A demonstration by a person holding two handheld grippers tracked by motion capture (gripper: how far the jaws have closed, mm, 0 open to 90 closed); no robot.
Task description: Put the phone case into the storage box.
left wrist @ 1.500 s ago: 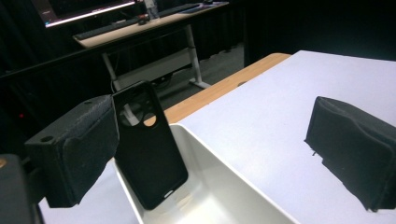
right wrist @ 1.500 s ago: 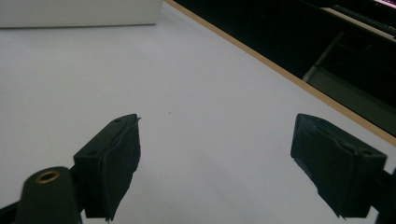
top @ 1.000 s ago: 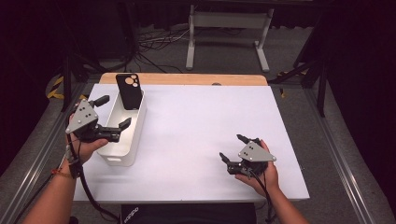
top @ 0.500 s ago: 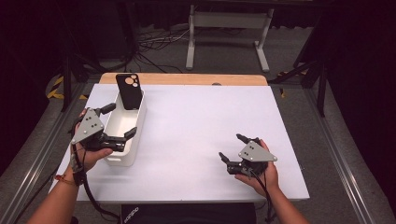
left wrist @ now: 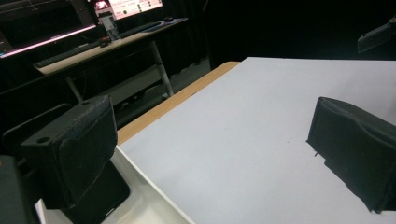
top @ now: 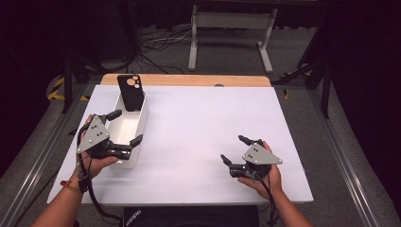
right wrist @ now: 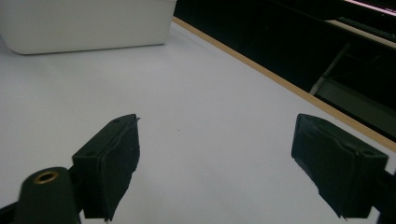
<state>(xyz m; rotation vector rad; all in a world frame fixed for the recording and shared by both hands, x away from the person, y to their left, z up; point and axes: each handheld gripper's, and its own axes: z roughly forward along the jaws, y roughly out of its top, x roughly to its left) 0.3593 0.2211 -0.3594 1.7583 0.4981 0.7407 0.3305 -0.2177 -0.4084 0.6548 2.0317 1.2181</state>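
The black phone case [top: 131, 92] stands propped on end at the far end of the white bin [top: 140, 137]. The left gripper [top: 124, 128] hovers over the bin's near end, jaws spread and empty, straddling its near-right wall. The right gripper [top: 231, 150] waits well right of the bin, also spread. Seemingly the approach step; next, reach farther along the bin to the case.

phone case [top: 130, 91] in bin's [top: 142, 124] far end | bin at table's [top: 198, 123] left

A: What carries everything?
B: A white table [top: 198, 123] with a wooden strip along its twelve o'clock edge.
A: What lies on it?
B: A white bin [top: 137, 128] at nine o'clock.
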